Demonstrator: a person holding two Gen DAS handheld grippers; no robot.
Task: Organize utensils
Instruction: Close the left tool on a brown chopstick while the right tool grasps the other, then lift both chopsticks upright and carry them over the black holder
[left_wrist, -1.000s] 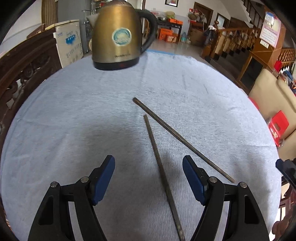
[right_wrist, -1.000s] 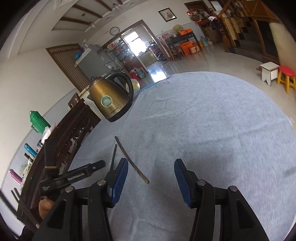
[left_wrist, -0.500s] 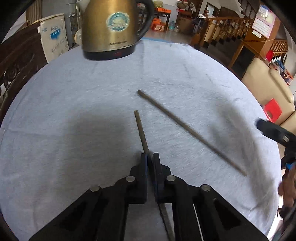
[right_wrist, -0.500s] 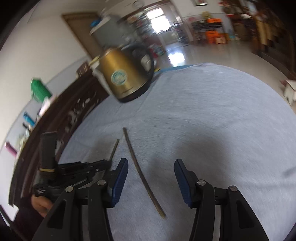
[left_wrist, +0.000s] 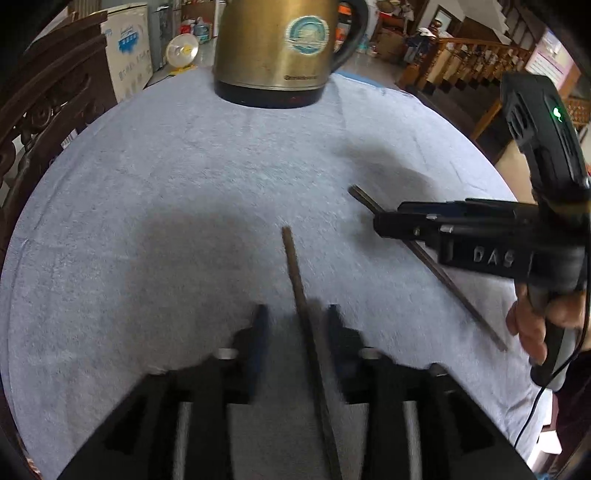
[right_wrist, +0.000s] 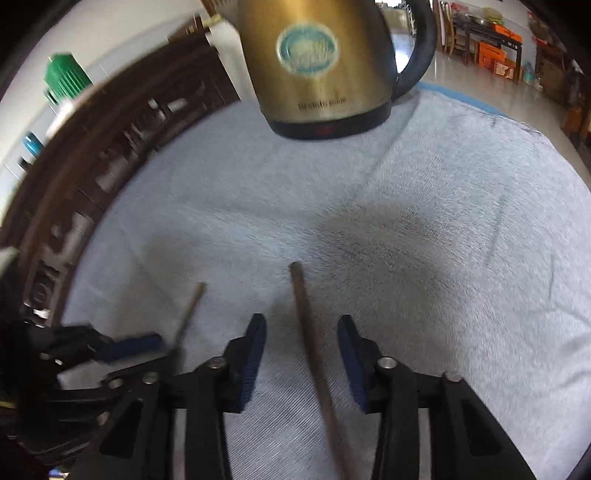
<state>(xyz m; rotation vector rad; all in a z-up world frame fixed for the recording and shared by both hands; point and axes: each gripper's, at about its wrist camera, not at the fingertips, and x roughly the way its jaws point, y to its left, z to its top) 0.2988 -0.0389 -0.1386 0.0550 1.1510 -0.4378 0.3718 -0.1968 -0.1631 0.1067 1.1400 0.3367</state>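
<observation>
Two dark thin chopsticks lie on the blue-grey cloth. One chopstick runs between the fingers of my left gripper; its jaws are opening and the pads stand off the stick, which lies nearer the right finger. The other chopstick lies lengthwise between the blue pads of my right gripper, whose jaws are closing without touching it. In the left wrist view the right gripper hangs over that second chopstick. The right wrist view shows my left gripper and the first chopstick, blurred.
A brass-coloured electric kettle stands on the cloth at the far side, beyond both sticks. Carved dark wooden furniture borders the table on the left. A person's hand holds the right gripper's handle at the right edge.
My left gripper shut on its chopstick half a second ago and has since spread its jaws. The right gripper swept left and down over the second chopstick, rolling, with its jaws narrower.
</observation>
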